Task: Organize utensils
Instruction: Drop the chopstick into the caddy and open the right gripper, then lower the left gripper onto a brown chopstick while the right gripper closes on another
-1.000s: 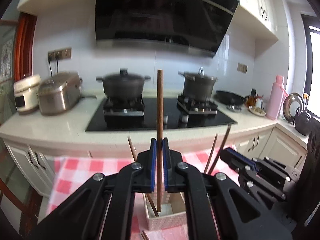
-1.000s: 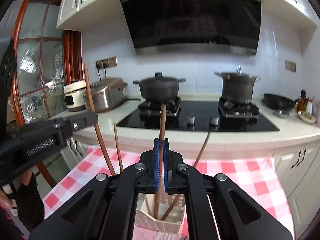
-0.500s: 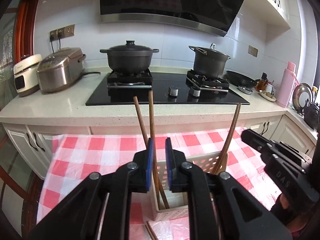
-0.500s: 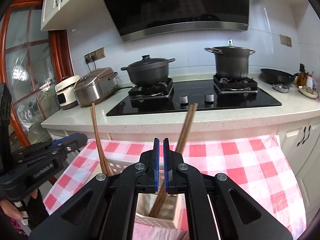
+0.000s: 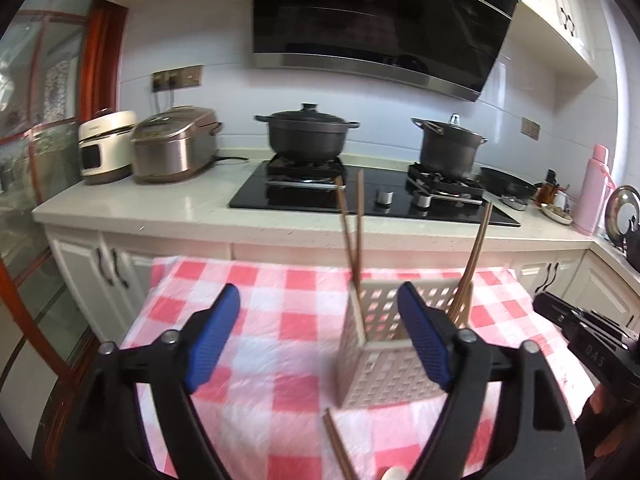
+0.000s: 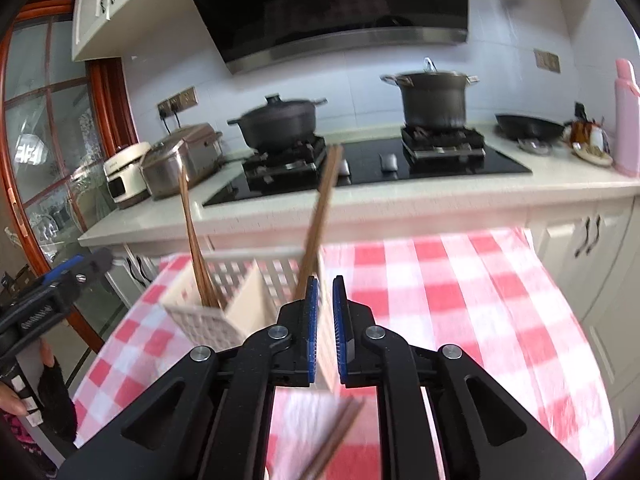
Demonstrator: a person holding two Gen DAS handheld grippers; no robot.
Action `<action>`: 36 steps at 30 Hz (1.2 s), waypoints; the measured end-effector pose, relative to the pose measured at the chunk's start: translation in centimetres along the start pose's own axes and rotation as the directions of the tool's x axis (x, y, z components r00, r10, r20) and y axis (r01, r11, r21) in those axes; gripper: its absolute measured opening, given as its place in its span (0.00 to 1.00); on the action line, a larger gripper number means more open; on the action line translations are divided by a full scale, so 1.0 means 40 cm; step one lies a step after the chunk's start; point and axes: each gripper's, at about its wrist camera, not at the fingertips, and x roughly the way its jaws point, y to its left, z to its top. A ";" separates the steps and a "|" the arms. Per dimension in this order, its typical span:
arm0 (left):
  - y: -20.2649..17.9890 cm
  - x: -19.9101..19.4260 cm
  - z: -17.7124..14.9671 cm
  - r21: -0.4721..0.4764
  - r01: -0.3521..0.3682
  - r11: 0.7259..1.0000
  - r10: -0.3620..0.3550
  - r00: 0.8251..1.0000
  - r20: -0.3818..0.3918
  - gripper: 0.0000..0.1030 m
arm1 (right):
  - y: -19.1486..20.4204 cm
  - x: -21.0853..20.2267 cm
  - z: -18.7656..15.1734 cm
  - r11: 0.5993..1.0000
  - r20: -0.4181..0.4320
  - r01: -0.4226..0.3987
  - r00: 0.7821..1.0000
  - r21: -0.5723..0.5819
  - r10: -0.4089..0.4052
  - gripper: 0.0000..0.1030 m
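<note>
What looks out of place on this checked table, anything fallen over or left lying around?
Mostly tidy. Chopsticks stand leaning in the white basket, but a loose pair lies flat on the tablecloth in front of it, not yet put away. The basket sits corner-on to the left camera. Nothing looks spilled or broken.

Both wrist cameras sit low and close over the checked tablecloth (image 5: 280,320), facing the far stove counter (image 6: 400,208), the left one looking from the left side, the right one from the right, both sharing the utensil basket (image 5: 384,364) and pots.
</note>
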 end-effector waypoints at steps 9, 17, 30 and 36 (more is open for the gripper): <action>0.029 -0.023 -0.158 0.052 -0.121 0.991 0.123 0.992 -0.036 0.90 | -0.039 -0.008 -0.135 0.997 -0.091 0.029 0.996 0.070 -0.023 0.17; 0.076 -0.006 -0.290 0.017 -0.146 0.989 0.147 0.977 -0.156 0.91 | -0.051 -0.008 -0.231 0.993 -0.169 0.069 0.984 0.100 -0.051 0.35; 0.099 0.012 -0.364 0.032 -0.143 0.989 0.146 0.965 -0.218 0.91 | -0.010 0.039 -0.338 0.990 -0.302 0.121 0.948 0.067 -0.096 0.35; 0.103 0.016 -0.371 0.030 -0.140 0.990 0.143 0.963 -0.227 0.91 | 0.001 0.062 -0.343 0.990 -0.334 0.126 0.937 0.060 -0.099 0.35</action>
